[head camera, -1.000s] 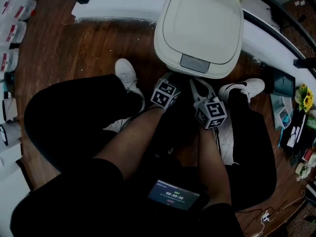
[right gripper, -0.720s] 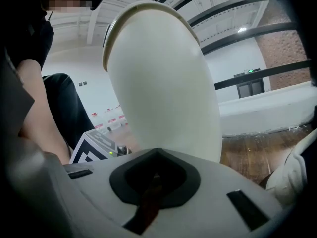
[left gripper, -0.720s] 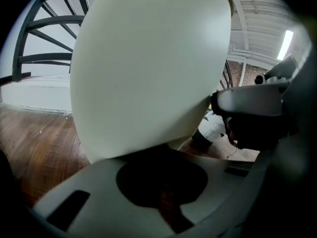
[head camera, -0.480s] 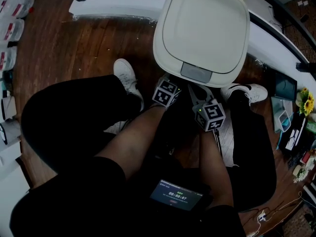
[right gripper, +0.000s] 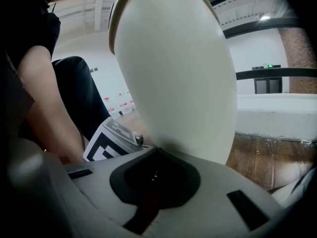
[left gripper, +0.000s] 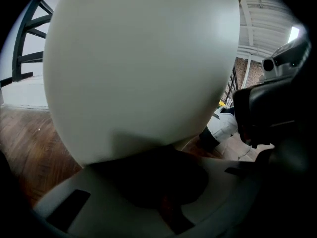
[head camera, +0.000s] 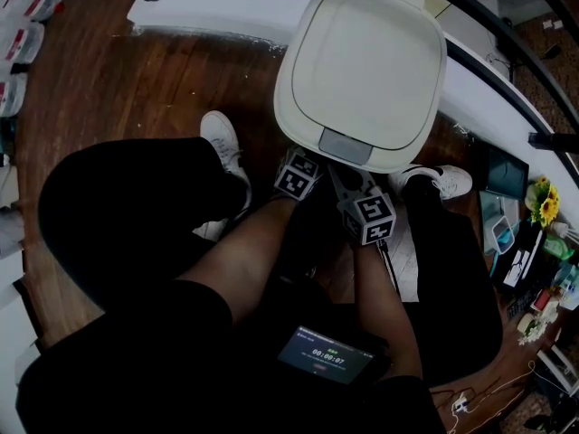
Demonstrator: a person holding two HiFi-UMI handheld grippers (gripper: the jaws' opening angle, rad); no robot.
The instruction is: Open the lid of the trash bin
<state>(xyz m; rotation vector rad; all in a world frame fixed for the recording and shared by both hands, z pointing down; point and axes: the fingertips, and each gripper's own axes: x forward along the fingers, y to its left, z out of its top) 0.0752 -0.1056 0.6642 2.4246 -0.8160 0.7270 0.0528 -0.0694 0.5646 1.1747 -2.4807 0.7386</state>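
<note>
The white trash bin (head camera: 366, 70) stands on the wooden floor with its lid down and a grey push plate (head camera: 345, 146) at the near edge. My left gripper (head camera: 304, 161) reaches under that edge just left of the plate, its marker cube (head camera: 297, 177) behind it. The right gripper (head camera: 345, 179) sits just right of it, below the plate, with its cube (head camera: 368, 217) trailing. The bin's rounded wall (left gripper: 138, 63) fills the left gripper view, and that wall (right gripper: 178, 73) looms close in the right gripper view. Neither gripper's jaw tips show clearly.
The person's legs and white shoes (head camera: 220, 143) (head camera: 434, 181) flank the bin. A white ledge (head camera: 208, 12) runs behind it. Small items, with a yellow flower (head camera: 545, 208), lie at the right. A lit screen (head camera: 327, 355) sits at the person's lap.
Both grippers have crept forward toward the bin's front edge, the right one more. The lid has stayed down. The head view has shifted slightly.
</note>
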